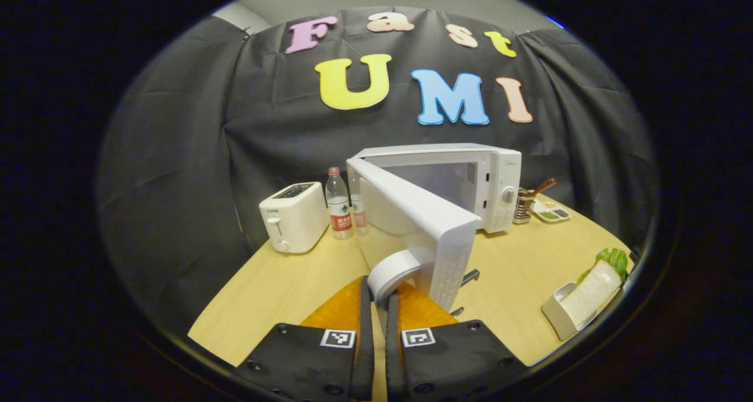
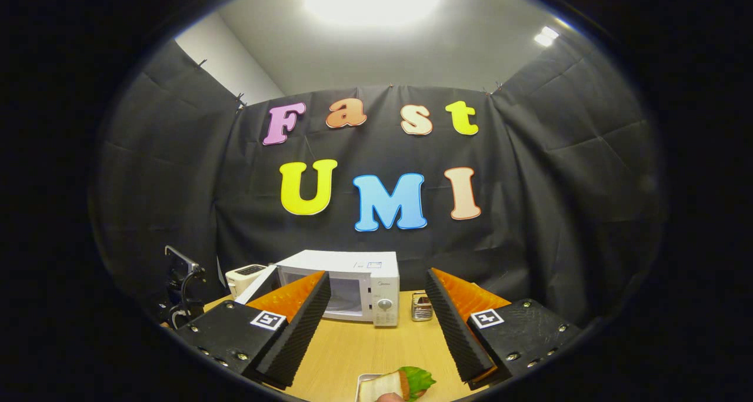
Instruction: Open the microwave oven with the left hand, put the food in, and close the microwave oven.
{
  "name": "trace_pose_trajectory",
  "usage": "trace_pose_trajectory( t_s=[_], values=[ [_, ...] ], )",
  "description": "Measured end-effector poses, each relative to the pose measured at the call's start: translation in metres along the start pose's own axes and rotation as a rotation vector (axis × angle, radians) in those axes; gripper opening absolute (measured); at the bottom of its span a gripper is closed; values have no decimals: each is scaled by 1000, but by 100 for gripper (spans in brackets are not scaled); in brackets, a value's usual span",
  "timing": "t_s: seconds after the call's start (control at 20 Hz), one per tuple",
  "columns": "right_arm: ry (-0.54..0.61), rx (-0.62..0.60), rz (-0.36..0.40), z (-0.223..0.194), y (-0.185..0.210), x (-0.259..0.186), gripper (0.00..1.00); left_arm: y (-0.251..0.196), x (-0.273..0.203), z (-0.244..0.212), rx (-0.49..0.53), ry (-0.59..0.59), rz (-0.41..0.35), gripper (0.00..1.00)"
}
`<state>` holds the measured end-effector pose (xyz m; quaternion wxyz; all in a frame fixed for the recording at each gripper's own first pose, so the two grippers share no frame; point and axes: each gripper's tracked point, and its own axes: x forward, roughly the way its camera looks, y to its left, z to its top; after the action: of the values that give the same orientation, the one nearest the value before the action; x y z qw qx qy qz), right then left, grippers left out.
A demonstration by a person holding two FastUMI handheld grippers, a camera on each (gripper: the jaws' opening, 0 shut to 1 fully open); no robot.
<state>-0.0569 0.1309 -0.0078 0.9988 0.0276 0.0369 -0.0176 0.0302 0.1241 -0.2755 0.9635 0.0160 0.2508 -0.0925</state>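
The white microwave (image 1: 470,178) stands at the back of the wooden table, its door (image 1: 423,225) swung wide open toward me. My left gripper (image 1: 378,289) is shut on the door's rounded white handle (image 1: 393,271). The food, a sandwich with lettuce (image 1: 595,284), lies in a white tray at the table's right edge. In the right gripper view, my right gripper (image 2: 376,322) hangs open above the table, its fingers spread wide, with the sandwich (image 2: 395,384) just below and between them. The microwave (image 2: 359,287) is farther back, its door angled out to the left.
A white toaster (image 1: 294,216) and two water bottles (image 1: 339,205) stand left of the microwave. A metal utensil holder (image 1: 523,205) and a small dish (image 1: 551,213) sit to its right. The light wooden table (image 1: 282,284) ends close to the booth's wall.
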Motion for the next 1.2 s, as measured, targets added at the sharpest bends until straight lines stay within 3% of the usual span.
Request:
trace_pose_trajectory(
  t_s=[0.4,0.7,1.0,1.15,1.2],
  values=[
    [0,-20,-33,-2,42,-1,98,35,-4,-7,10,-21,-66,15],
    [12,-46,-4,1,49,6,98,60,-16,-14,-77,-12,-15,21],
    [62,-58,37,-13,23,22,98,79,-68,13,-127,-70,111,62],
    [116,-54,52,-26,3,30,98,84,-98,52,-131,-159,181,90],
    [140,-45,63,-32,-3,34,98,84,-108,69,-119,-194,202,92]
  ],
)
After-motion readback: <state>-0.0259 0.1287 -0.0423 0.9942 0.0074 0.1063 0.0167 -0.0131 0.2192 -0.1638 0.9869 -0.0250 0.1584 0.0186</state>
